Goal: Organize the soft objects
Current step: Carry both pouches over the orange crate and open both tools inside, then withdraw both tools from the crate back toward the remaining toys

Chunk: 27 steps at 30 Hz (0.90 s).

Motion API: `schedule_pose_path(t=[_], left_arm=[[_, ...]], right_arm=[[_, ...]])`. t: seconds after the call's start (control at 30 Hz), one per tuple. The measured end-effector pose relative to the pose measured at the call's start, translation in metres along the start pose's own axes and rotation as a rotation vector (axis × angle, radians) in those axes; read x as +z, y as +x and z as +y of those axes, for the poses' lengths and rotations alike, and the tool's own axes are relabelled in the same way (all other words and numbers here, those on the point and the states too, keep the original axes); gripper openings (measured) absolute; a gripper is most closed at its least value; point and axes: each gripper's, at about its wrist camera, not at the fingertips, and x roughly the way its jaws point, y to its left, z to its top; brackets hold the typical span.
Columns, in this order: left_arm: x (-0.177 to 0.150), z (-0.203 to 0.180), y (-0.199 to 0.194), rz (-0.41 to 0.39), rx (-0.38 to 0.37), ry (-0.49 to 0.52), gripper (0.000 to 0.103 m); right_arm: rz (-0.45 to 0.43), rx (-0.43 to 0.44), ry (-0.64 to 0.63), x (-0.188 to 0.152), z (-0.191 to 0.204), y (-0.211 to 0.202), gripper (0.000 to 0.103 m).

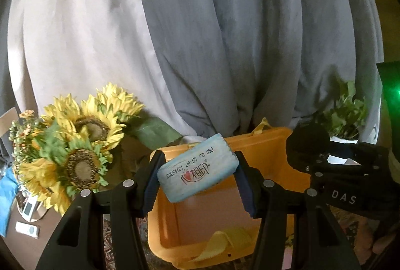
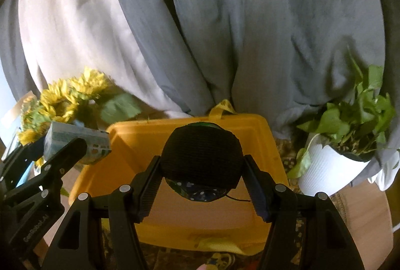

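Observation:
My left gripper (image 1: 197, 170) is shut on a light blue tissue pack (image 1: 197, 166) with printed date and red characters, held above the open yellow storage bin (image 1: 270, 152). My right gripper (image 2: 202, 167) is shut on a round black soft ball (image 2: 202, 152) with a patterned blue-green underside, also above the yellow bin (image 2: 252, 135). The right gripper with the black ball (image 1: 307, 145) shows at the right of the left wrist view. The left gripper with the tissue pack (image 2: 75, 142) shows at the left of the right wrist view.
A bunch of sunflowers (image 1: 75, 135) stands left of the bin. A green plant in a white pot (image 2: 332, 165) stands to its right. Grey and white curtains (image 2: 200, 32) hang behind. Small white devices (image 1: 27, 227) lie on the table at far left.

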Motion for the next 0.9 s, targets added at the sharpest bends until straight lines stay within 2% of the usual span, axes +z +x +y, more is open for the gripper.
schedule_pose_path(t=[0.37,0.47,0.6,0.73,0.9], left_arm=[[-0.007,0.0,0.046,0.122,-0.027,0.011,0.056],[-0.012,0.0,0.056,0.163,-0.04,0.01,0.059],[-0.018,0.0,0.063,0.192,-0.05,0.001,0.073],[-0.02,0.001,0.061,0.197,-0.049,-0.005,0.073],[-0.018,0.0,0.045,0.164,-0.027,0.008,0.074]], right_arm=[[0.096,-0.024,-0.021,-0.002,-0.004,0.035,0.065],[0.126,-0.036,-0.03,-0.002,-0.005,0.042,0.068],[0.12,-0.06,-0.03,-0.001,-0.007,0.043,0.072],[0.092,-0.078,-0.026,0.0,-0.008,0.036,0.072],[0.042,-0.099,-0.024,0.0,-0.006,0.017,0.072]])
